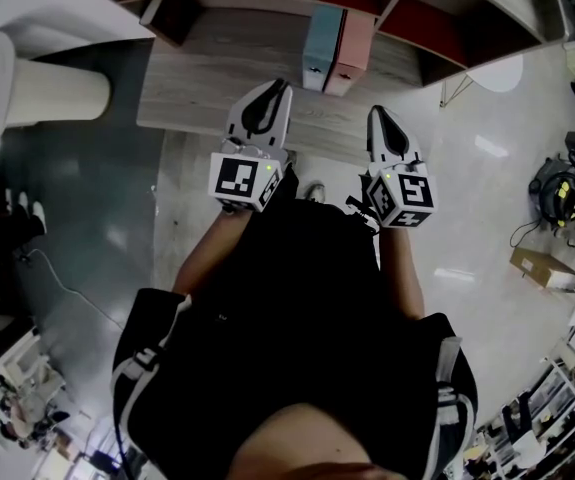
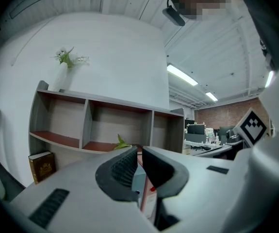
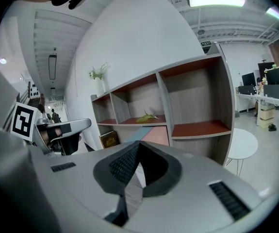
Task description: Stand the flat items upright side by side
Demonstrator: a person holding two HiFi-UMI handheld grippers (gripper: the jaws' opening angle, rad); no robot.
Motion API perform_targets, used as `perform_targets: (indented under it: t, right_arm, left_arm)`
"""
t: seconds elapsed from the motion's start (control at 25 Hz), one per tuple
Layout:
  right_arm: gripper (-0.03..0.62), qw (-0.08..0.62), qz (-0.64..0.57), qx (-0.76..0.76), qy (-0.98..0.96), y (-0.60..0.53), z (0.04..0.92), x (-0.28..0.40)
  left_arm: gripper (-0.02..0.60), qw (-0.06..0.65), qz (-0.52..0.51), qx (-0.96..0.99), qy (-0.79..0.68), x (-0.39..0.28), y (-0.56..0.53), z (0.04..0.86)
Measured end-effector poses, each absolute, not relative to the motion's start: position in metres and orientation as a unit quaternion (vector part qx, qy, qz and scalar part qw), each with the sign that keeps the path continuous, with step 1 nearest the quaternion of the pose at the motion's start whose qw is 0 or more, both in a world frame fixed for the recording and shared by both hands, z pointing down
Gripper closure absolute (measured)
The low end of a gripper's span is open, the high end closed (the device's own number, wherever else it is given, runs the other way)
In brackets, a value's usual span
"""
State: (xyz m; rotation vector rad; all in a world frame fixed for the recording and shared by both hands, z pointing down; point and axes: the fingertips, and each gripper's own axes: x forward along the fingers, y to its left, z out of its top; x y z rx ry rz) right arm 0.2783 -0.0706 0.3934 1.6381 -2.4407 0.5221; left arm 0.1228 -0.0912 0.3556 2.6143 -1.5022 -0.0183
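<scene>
At 12 o'clock from the left tool (image 1: 279, 88) and the right tool (image 1: 379, 113), the blue item (image 1: 319, 58) and the pink item (image 1: 353, 60) stand upright, touching, on the surface (image 1: 197, 88). Left tool is almost closed, right tool fully closed; both hold nothing.

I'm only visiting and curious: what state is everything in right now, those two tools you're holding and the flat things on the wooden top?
Left hand-held gripper: jaws closed, nothing between them.
Right hand-held gripper: jaws closed, nothing between them.
Blue flat item: standing upright beside the pink one.
Pink flat item: standing upright beside the blue one.
Brown book: standing in a low shelf compartment.
</scene>
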Motion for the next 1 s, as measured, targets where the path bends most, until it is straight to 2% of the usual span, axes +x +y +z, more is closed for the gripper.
perform_targets:
  t: [1.0]
  right_arm:
    - [0.569, 0.085, 0.175, 0.534, -0.823, -0.068, 0.399, 0.265]
  left_arm:
    - [0.534, 0.068, -0.002, 0.864, -0.499, 0.121, -0.091, 0.358]
